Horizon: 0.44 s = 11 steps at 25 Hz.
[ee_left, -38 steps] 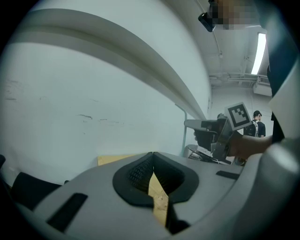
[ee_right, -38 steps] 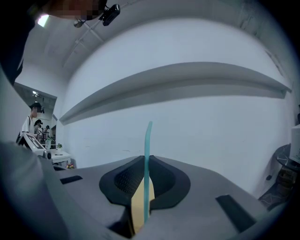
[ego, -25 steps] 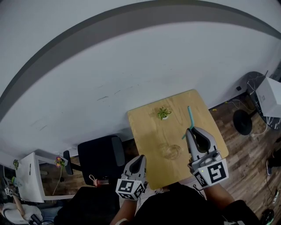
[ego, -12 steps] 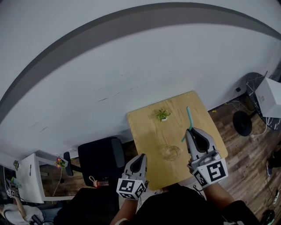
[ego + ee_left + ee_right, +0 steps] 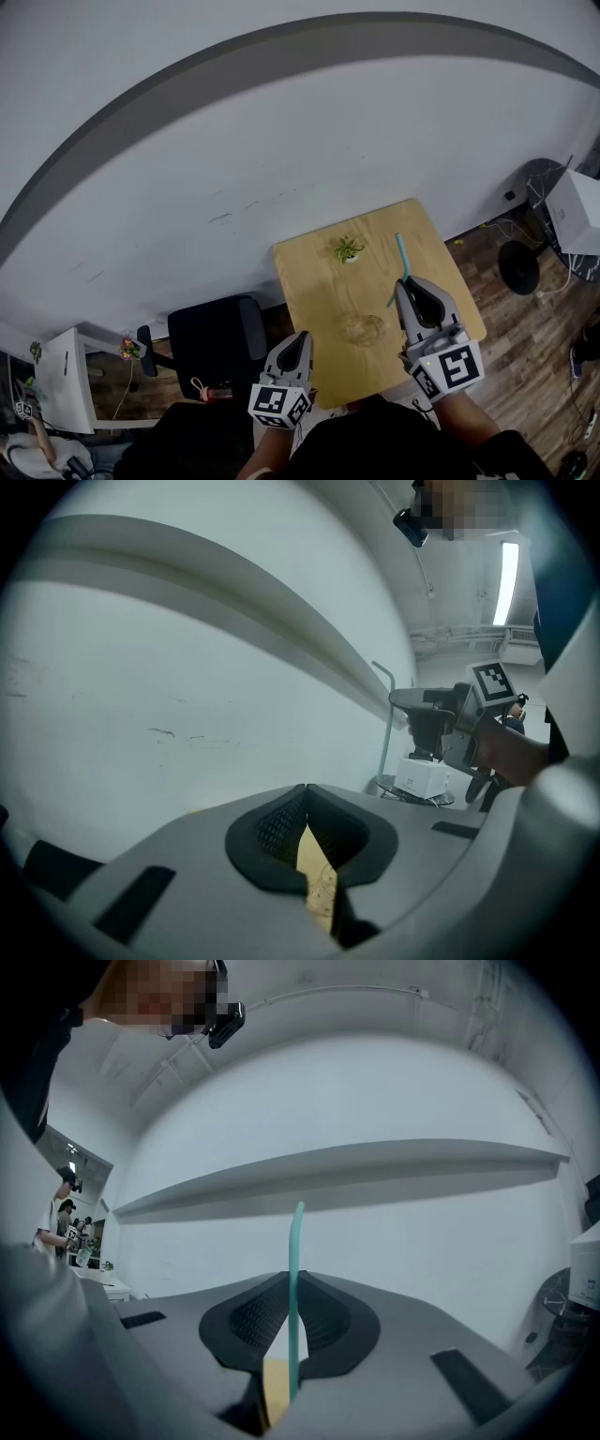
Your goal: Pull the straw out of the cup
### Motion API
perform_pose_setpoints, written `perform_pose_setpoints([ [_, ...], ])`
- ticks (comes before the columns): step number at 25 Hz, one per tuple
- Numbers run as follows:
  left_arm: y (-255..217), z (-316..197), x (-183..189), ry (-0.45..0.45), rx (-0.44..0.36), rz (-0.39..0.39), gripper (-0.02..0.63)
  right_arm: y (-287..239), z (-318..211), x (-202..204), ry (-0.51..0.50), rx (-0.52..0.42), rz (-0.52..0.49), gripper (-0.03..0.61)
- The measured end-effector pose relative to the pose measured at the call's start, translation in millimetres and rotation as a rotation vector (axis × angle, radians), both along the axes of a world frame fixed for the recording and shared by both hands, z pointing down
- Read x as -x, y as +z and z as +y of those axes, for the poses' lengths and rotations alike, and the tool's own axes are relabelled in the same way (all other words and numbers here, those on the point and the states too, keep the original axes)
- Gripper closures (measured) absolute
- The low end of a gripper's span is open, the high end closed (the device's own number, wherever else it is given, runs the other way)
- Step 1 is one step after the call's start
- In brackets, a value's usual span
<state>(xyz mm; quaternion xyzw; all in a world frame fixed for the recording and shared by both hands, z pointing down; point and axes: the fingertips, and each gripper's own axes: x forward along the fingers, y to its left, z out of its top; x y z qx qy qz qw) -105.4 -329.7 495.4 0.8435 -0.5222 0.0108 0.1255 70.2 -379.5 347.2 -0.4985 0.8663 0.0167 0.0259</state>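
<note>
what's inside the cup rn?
Nothing visible inside the cup; the straw is out, clamped in the right gripper beside it. The cup is clear and small in the head view, so liquid cannot be ruled out.

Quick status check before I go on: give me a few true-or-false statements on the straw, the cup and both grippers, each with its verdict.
1. The right gripper is shut on the teal straw. True.
2. The straw stands in the cup. False: the right gripper holds it up in the air, clear of the clear cup.
3. The left gripper grips the cup. False: its jaws are together on nothing, near the table's front edge and apart from the cup.
4. A small potted plant sits on the table beyond the cup. True.
</note>
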Motion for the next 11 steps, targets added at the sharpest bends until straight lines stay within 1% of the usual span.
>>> perform_pose_setpoints([
  [11,2.2,-0.3,-1.9,0.003,0.008,-0.007,0.595,3.7,-2.7,-0.2,-0.002,0.001,0.019,0.531],
])
